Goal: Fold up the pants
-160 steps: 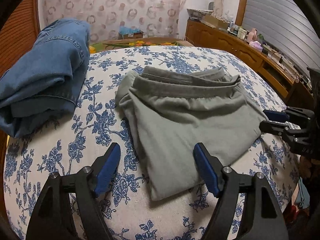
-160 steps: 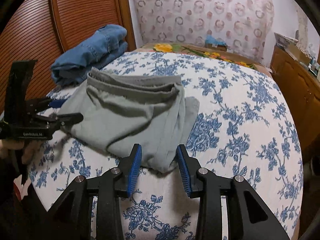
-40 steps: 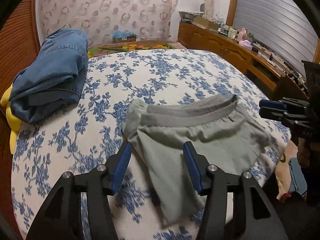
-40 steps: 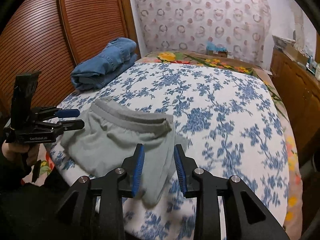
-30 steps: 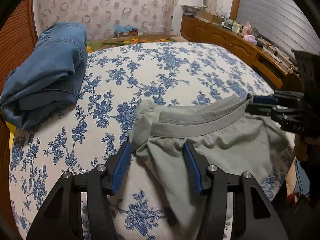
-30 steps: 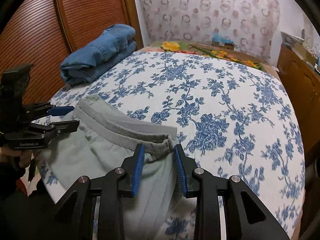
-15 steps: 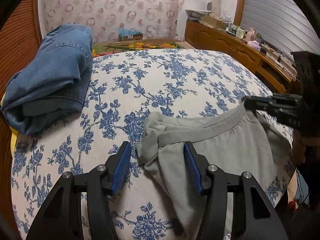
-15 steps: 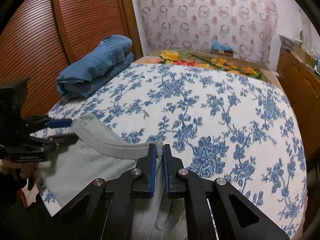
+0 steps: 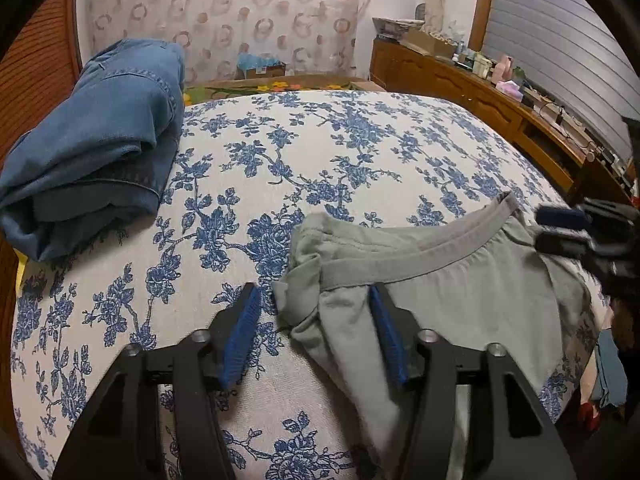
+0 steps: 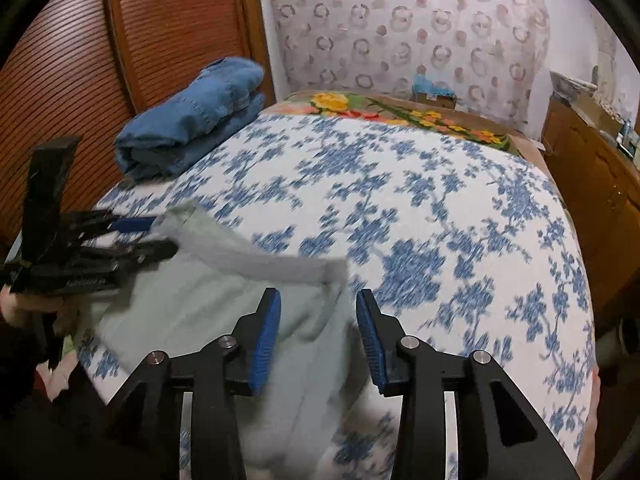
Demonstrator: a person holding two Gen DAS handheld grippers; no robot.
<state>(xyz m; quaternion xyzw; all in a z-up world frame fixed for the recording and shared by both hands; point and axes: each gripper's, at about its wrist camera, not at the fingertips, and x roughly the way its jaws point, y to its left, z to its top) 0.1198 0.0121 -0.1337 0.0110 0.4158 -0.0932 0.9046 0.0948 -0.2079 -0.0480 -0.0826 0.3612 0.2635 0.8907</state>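
Observation:
Grey-green pants (image 9: 460, 304) lie at the near edge of the bed, waistband toward the far side. My left gripper (image 9: 314, 320) straddles the bunched left waist corner. Its jaws are opening and the blue pads (image 9: 244, 332) stand clear of the cloth. My right gripper (image 10: 318, 332) is over the other waist corner of the pants (image 10: 208, 300), blurred by motion. Its jaws are also opening, with cloth lying loose between them. Each gripper shows in the other's view: the right gripper (image 9: 548, 228) at the right, the left gripper (image 10: 156, 236) at the left.
Folded blue jeans (image 9: 92, 148) (image 10: 192, 120) sit at the far left of the blue-flowered bedspread (image 9: 320, 152). A slatted wooden door (image 10: 80, 60) stands left of the bed, and a wooden cabinet (image 9: 460, 88) with clutter runs along the right.
Half a second ago the right gripper was shut on the waistband corner; it has now let go and spread. The left jaws have widened a little. The waistband has settled on the bed.

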